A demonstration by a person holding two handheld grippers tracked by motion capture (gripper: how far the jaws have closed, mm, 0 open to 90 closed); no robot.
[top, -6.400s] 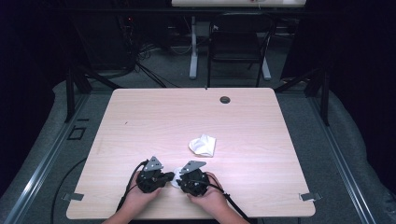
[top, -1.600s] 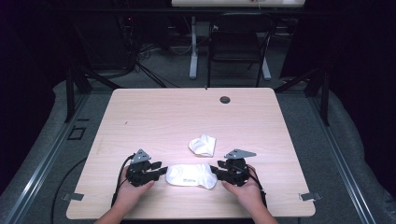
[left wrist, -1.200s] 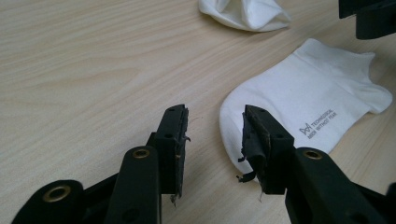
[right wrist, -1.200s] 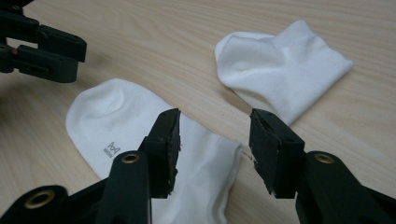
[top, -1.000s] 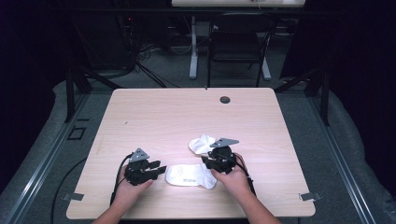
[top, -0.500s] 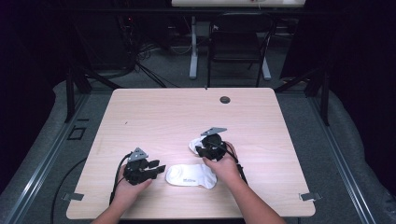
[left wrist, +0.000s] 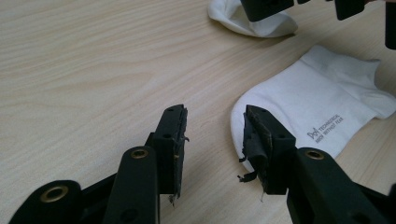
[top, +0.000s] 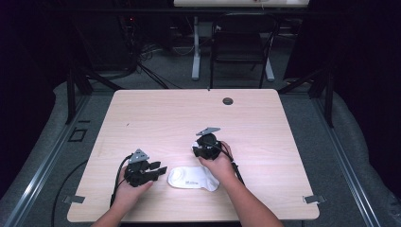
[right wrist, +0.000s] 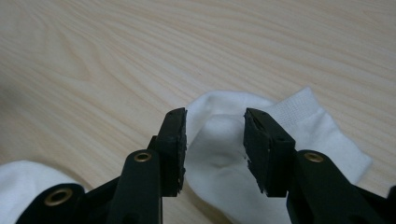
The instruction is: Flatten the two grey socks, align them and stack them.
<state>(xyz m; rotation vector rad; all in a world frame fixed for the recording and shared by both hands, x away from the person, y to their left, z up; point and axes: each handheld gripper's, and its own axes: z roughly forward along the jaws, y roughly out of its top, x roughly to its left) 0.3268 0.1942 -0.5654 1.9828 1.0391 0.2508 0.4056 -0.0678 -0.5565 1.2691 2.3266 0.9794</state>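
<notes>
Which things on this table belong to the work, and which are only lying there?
Belonging to the work:
- flat sock
- crumpled sock, between the open right claw
- left claw, open by the flat sock

Only lying there:
- round table hole
- chair behind the table

You work at a light wooden table [top: 156,118] with rounded corners; near its far edge, toward one o'clock, sits a small round dark grommet [top: 228,100]. Around the table you see grey carpet [top: 350,156], with a metal rail [top: 42,165] running along it at nine o'clock and another [top: 352,161] at three o'clock. At twelve o'clock, beyond the table, stands a dark chair [top: 241,47], and beside it a pale desk leg [top: 195,49]. Black cables [top: 142,61] lie tangled on the floor toward eleven o'clock. The far room is dark, and the light falls mainly on the tabletop.
</notes>
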